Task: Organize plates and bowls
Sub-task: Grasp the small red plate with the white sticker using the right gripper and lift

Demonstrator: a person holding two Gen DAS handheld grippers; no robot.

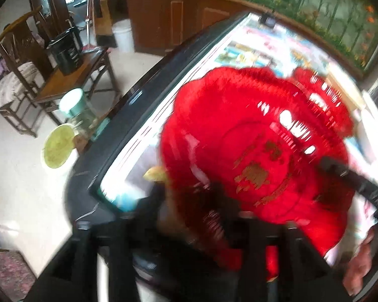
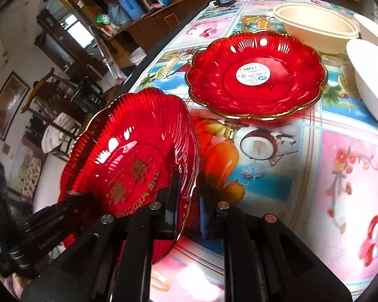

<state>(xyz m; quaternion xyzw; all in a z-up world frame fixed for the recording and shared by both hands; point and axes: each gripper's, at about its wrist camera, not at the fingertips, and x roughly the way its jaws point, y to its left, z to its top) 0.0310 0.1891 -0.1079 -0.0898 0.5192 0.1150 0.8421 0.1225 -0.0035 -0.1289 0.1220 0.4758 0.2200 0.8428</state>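
Note:
A red scalloped plate with gold lettering (image 2: 128,156) is held tilted above the table's left part. My right gripper (image 2: 187,193) is shut on its right rim. My left gripper (image 1: 219,216) is shut on its other rim; that gripper shows in the right wrist view (image 2: 50,214) at the lower left. The same plate fills the blurred left wrist view (image 1: 252,151). A second red plate with a white sticker (image 2: 257,75) lies flat on the patterned tablecloth (image 2: 340,176) further back. A cream bowl (image 2: 315,27) and a white bowl (image 2: 373,80) stand at the far right.
The table's dark edge (image 1: 138,115) runs along the left. Beyond it are wooden chairs and a side table (image 1: 70,75) with a black pot, and a green lidded container (image 1: 71,103). A wooden counter (image 1: 176,22) stands behind.

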